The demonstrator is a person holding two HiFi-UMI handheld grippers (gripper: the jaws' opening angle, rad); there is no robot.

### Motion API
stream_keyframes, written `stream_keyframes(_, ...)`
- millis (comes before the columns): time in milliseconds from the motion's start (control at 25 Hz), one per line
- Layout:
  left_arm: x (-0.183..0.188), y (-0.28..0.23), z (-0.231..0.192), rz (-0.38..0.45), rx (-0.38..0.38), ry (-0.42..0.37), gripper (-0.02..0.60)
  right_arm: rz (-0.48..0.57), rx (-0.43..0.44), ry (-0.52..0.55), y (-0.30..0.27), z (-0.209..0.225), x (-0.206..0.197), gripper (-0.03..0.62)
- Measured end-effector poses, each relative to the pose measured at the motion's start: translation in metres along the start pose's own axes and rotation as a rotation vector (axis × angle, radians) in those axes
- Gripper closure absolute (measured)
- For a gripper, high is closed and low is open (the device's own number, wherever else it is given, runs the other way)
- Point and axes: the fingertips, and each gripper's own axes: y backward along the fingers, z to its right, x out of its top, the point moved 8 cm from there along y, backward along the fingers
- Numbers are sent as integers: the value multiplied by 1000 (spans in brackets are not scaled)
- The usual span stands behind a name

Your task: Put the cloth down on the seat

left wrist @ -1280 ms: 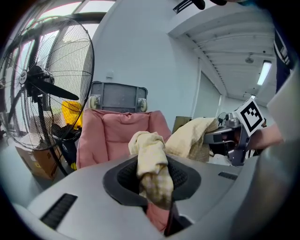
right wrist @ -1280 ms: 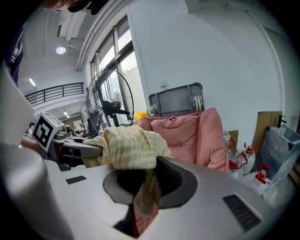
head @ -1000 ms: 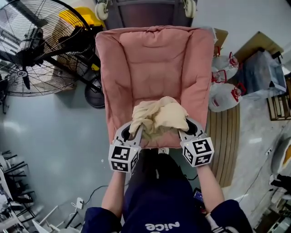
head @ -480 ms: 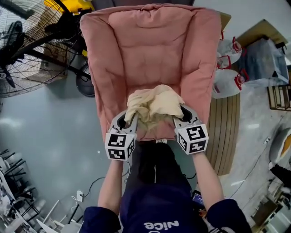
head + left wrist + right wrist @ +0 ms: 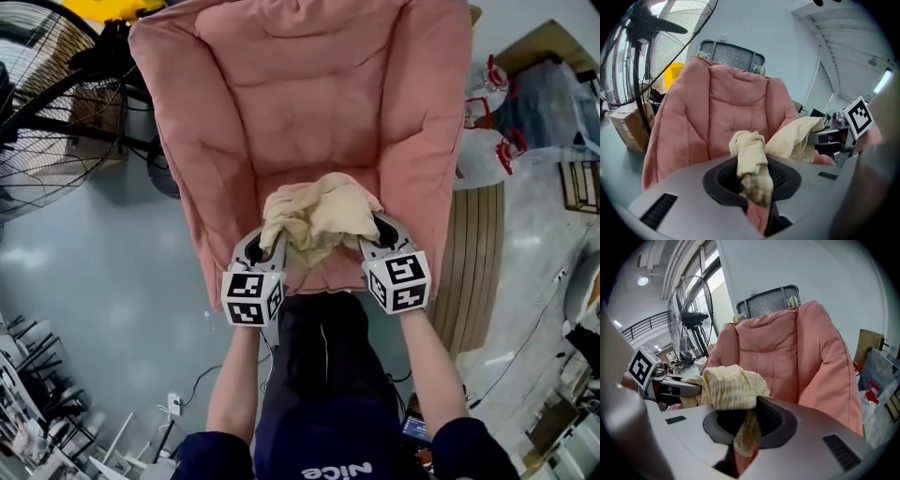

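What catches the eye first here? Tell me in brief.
A big pink padded chair fills the middle of the head view. Over its seat, a crumpled cream cloth is bunched between the left gripper and right gripper, each shut on one end. A black fan stands left.

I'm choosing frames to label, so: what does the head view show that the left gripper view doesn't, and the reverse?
Only the head view: the person's forearms and white jugs on the floor. Only the left gripper view: how the left gripper pinches a bunched end of the cloth, and a grey panel behind the pink chair. Both: the chair, the cloth, the right gripper, the fan.
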Motion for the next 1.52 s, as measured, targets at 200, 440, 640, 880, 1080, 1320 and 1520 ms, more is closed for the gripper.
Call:
stream_keyframes(200,-22,-32,-11,-44,2,19,479,-47,4,-20,-30,15,-25,510)
stream_keyframes(440,-50,-61,-24,-91,11,33,479,-106,10,-56,-61,23,-57,510)
stream_keyframes(640,-66,-87,-30,-122,16,51,479,-126,14,-97,-84,38,-78,510)
stream_keyframes(880,-85,-103,-38,-153,29,70,479,-156,18,-133,-105,40,-98,510)
stream_keyframes(1080,-102,-119,-43,-189,22,66,479,-190,22,-187,-127,42,-117,510)
stream_keyframes(1320,-125,-134,-51,-230,48,97,479,-216,-4,-274,-145,52,-138,510)
stream_keyframes(1520,-141,-139,-57,-254,80,139,478,-249,-12,-320,-153,63,-149,510)
